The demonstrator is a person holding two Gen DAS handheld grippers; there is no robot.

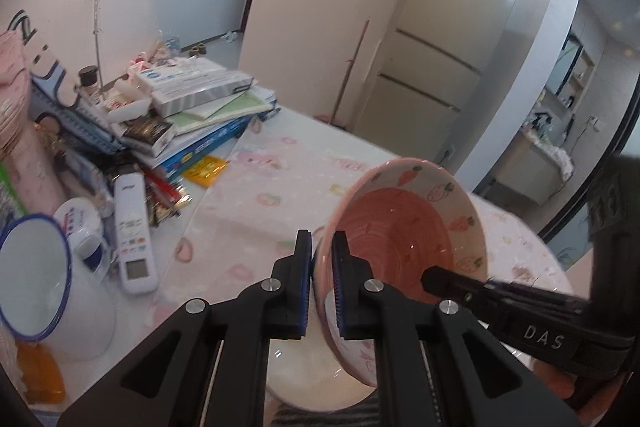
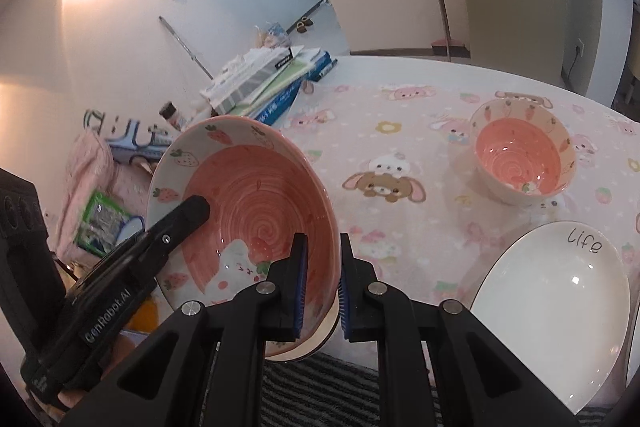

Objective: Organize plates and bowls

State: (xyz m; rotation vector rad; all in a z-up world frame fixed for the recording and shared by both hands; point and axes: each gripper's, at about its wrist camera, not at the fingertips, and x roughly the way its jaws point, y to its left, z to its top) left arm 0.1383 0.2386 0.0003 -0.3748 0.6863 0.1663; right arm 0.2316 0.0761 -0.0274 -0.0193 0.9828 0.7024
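A large pink bowl with strawberry prints is held tilted above the table between both grippers. My left gripper is shut on its rim; the bowl shows in the left wrist view. My right gripper is shut on the opposite rim, and the left gripper's finger reaches into the bowl from the left. A smaller pink bowl with carrot prints stands on the table at the right. A white plate marked "life" lies at the near right. A white dish lies under the held bowl.
The table has a pink cartoon tablecloth. A stack of books and boxes, a remote control, a white enamel mug and other clutter fill the left side. A fridge stands beyond the table.
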